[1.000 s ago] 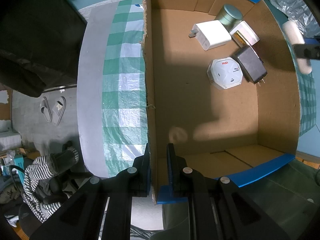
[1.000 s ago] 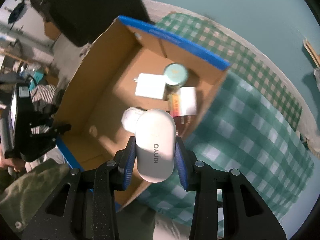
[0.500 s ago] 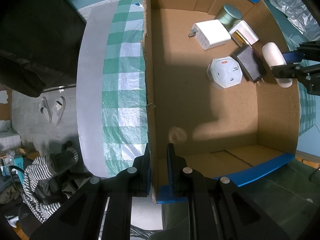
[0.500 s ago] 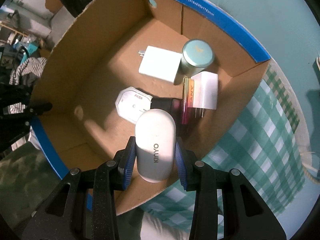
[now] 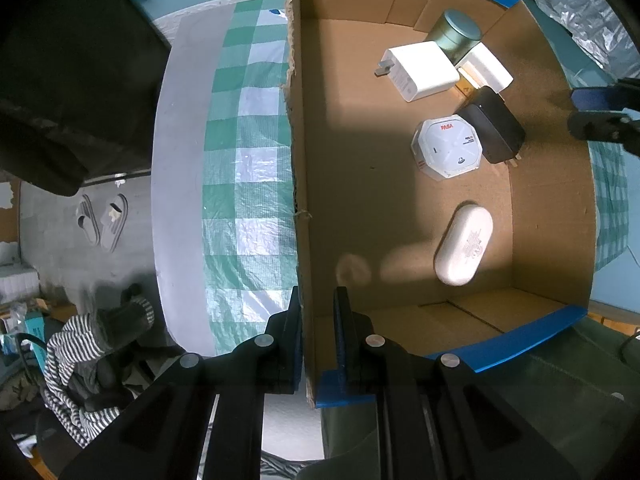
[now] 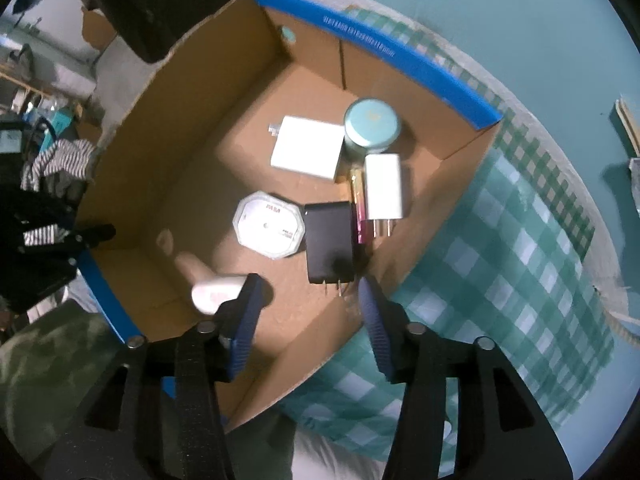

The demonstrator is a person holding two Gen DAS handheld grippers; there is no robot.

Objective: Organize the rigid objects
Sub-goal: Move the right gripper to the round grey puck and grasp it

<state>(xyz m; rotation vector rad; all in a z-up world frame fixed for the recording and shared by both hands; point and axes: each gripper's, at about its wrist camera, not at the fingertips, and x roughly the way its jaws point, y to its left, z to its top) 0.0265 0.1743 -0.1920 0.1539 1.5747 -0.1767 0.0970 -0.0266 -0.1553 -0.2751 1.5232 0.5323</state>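
Note:
A cardboard box [image 5: 552, 200] [image 6: 192, 120] with blue-taped rims stands on a green checked cloth [image 5: 248, 160]. My left gripper [image 5: 318, 320] is shut on the box's near side wall. The white oval case [image 5: 464, 246] [image 6: 216, 296] lies loose on the box floor, partly hidden behind a finger in the right wrist view. My right gripper [image 6: 309, 284] hangs above the box, its jaws opening with nothing between them. One of its fingers [image 5: 596, 98] shows over the box's right wall.
Also in the box lie a white square charger [image 5: 420, 70], a teal tin [image 5: 456, 34], a white octagonal box [image 5: 448, 146], a black adapter [image 5: 494, 130], a small white plug [image 6: 383, 186] and a pink tube [image 6: 359, 208]. Striped clothing [image 5: 80, 352] lies on the floor.
The right gripper carried the white case in over the box, then spread its jaws. The case dropped to the box floor. The left gripper kept its grip on the wall.

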